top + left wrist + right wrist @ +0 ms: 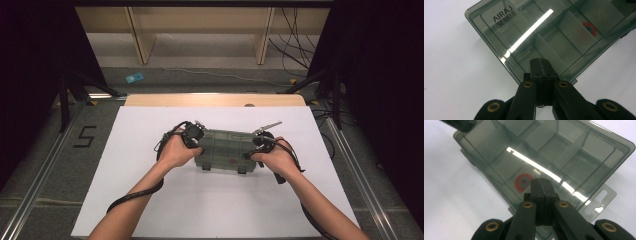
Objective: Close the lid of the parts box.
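Organizer box (225,149) is sitting lid-down and latched; left gripper (541,65) and right gripper (541,185) are both hovering clenched empty, so opening's pending.

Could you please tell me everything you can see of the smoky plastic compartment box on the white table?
The compartment box is a flat rectangular case of tinted see-through plastic, lying level at the middle of the white table with its lid closed. Dividers split it into several compartments; one holds a red ring. The lid reads AIRAJ, and a hang tab juts from one end. The left gripper and right gripper, both shut, sit over its two ends.
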A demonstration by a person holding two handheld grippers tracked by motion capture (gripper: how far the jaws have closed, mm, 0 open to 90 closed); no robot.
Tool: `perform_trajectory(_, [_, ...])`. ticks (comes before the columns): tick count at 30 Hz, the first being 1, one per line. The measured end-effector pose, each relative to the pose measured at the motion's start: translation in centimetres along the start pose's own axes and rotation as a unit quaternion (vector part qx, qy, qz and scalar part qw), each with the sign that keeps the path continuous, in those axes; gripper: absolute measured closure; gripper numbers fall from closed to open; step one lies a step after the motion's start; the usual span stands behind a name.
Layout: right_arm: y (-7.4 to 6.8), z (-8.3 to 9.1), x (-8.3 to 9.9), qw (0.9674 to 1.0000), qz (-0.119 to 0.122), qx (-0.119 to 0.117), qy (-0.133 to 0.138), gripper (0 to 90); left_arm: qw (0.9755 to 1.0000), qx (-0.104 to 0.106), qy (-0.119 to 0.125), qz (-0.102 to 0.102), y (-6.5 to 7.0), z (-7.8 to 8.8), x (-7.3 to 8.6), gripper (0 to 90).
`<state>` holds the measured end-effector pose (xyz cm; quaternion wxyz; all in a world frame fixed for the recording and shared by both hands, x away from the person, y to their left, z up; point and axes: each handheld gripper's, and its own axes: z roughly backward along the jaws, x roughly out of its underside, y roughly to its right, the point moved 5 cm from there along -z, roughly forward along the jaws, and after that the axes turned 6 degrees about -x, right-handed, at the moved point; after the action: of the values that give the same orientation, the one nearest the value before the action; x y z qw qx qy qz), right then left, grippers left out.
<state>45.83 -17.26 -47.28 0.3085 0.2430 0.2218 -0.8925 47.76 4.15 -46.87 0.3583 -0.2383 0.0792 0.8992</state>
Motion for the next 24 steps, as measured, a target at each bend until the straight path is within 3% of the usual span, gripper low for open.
perform_trajectory(9, [0.1,-0.1,0.2,0.9998,0.008,-0.001,0.016,90.0,0.9998,0.010,0.014,0.000,0.0,0.1,0.4,89.9])
perform_trajectory(10, [0.0,0.1,0.3,0.9999,0.007,-0.003,0.007,90.0,0.9998,0.009,0.016,-0.005,0.0,0.1,0.4,89.8])
perform_trajectory(14, [0.2,0.1,0.5,0.9997,0.020,0.001,0.017,89.7,0.9996,0.006,0.020,-0.017,0.0,0.2,0.6,88.0])
perform_trajectory(17, [0.1,0.3,0.7,0.9995,0.021,-0.003,0.023,86.9,0.9994,0.008,0.028,-0.021,0.2,0.2,0.7,84.4])
perform_trajectory(20, [0.3,0.4,0.9,0.9986,0.044,-0.003,0.029,82.3,0.9985,0.015,0.040,-0.033,0.2,0.3,1.0,78.0])
perform_trajectory(21, [0.1,0.6,1.0,0.9991,0.035,-0.004,0.023,81.5,0.9982,0.016,0.047,-0.032,0.2,0.3,1.0,76.5])
perform_trajectory(24, [0.3,0.6,1.1,0.9975,0.053,-0.002,0.046,76.6,0.9975,0.009,0.061,-0.036,0.3,0.4,1.2,67.6])
